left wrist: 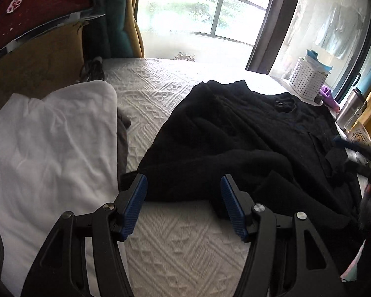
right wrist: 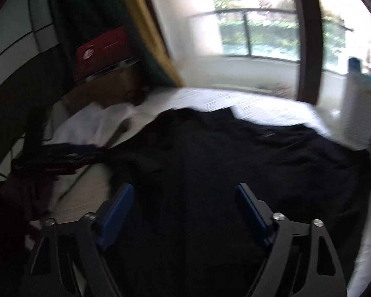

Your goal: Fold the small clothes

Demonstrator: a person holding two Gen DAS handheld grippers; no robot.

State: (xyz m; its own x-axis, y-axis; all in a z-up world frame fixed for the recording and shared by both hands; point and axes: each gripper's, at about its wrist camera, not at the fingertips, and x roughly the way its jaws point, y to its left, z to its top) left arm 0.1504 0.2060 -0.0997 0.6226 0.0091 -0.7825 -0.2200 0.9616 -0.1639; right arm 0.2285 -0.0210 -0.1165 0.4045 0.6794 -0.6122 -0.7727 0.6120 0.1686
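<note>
My left gripper (left wrist: 184,188) hangs with its jaws standing well apart, nothing between the blue ribbed pads (left wrist: 231,204); its fingertips frame the near hem of the rumpled black knitted garment (left wrist: 235,136), which I cannot say they touch. That black garment lies spread over the white quilted bed cover (left wrist: 160,91), its neck opening turned toward the window (left wrist: 210,12). My right gripper (right wrist: 185,193) is wide too, jaws parted with no cloth pinched between them; it sits above the near part of the same black garment (right wrist: 235,160), and this view is smeared by motion, so I cannot tell whether the pads brush the fabric. To the left of the black garment, just beside it, lies a folded white cloth (left wrist: 57,128) with a strip of grey fabric (left wrist: 122,136) showing along its edge. At the far right of the bed stands a white perforated plastic basket (left wrist: 308,76), near a purple item (left wrist: 330,94) and a steel flask (left wrist: 351,109). A brown cardboard box (left wrist: 37,61) and a red box (left wrist: 32,7) above it sit against the wall on the left. From the right wrist view my left gripper (right wrist: 69,156) shows as a dark blur at the garment's left edge.
</note>
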